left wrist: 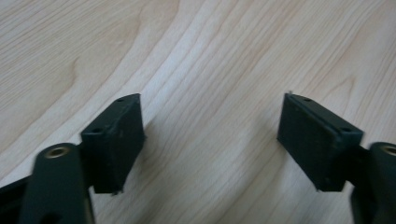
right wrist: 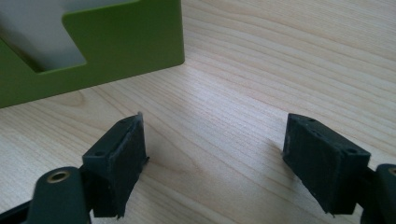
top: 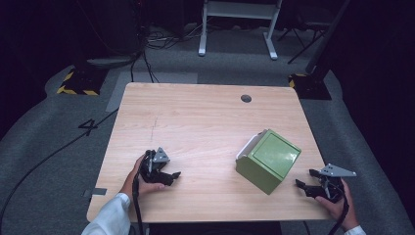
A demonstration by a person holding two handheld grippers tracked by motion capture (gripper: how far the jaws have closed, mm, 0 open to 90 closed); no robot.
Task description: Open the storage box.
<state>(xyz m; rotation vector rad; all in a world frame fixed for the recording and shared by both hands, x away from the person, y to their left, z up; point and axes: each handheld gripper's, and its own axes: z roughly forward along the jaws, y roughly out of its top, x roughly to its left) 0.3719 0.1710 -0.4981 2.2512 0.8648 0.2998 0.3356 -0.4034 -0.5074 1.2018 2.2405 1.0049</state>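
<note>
Green box (top: 268,161) sits right of centre on wooden table (top: 195,122), nearer right gripper (top: 308,186), not touching; left gripper (top: 169,175) well apart, near-left. Both jaws spread wide, empty

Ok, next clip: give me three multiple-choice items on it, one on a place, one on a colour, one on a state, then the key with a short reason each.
1. Where on the table is the box?
A. the person's right half
B. far left corner
C. off the table

2. What colour is the box?
A. red
B. green
C. blue

3. How are the left tongs and right tongs?
A. both open, holding nothing
B. both shut on the box
C. left shut, right open

Key: A, it sits near the right tongs in the high view; B, its faces are green; A, bare wood shows between each pair of jaws.
</note>
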